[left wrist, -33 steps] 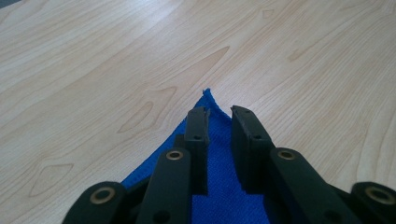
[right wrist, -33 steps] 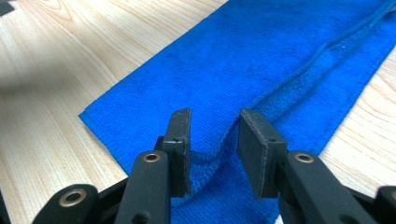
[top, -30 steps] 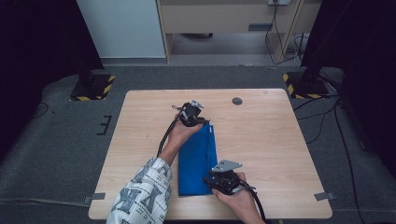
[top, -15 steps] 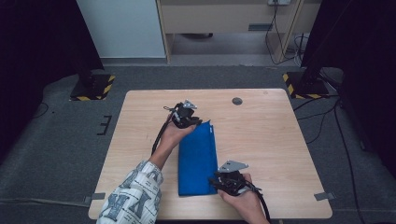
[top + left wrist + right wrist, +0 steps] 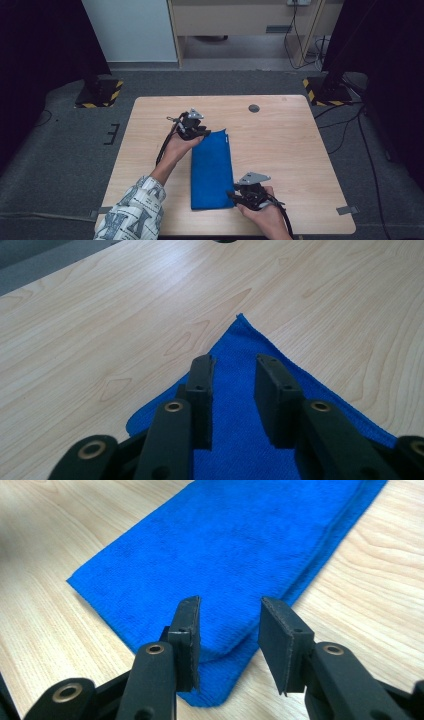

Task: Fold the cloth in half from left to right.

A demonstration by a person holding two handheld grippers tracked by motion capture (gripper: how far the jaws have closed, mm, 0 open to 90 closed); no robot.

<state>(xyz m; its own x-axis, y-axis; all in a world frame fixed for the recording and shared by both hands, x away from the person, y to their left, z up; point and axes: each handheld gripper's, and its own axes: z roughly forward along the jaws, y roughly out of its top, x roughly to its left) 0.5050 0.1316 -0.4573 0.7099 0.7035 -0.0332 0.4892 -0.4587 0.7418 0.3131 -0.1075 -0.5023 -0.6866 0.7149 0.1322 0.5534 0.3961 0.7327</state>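
Cloth [image 5: 212,170] looks soft, light and floppy; both grippers, left [image 5: 235,385] and right [image 5: 227,630], stand released over its corners, the left's jaws having just parted.

Bright blue cloth [image 5: 212,167] on pale wood-grain table [image 5: 290,145].
Black grippers; sleeve [image 5: 131,215] at lower left white with dark print.

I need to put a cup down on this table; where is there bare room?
Free: the wood right of the blue cloth, up to the table edge, and the strip left of the forearm. Crowded: the cloth's far corner at the left claw and near corner at the right claw.
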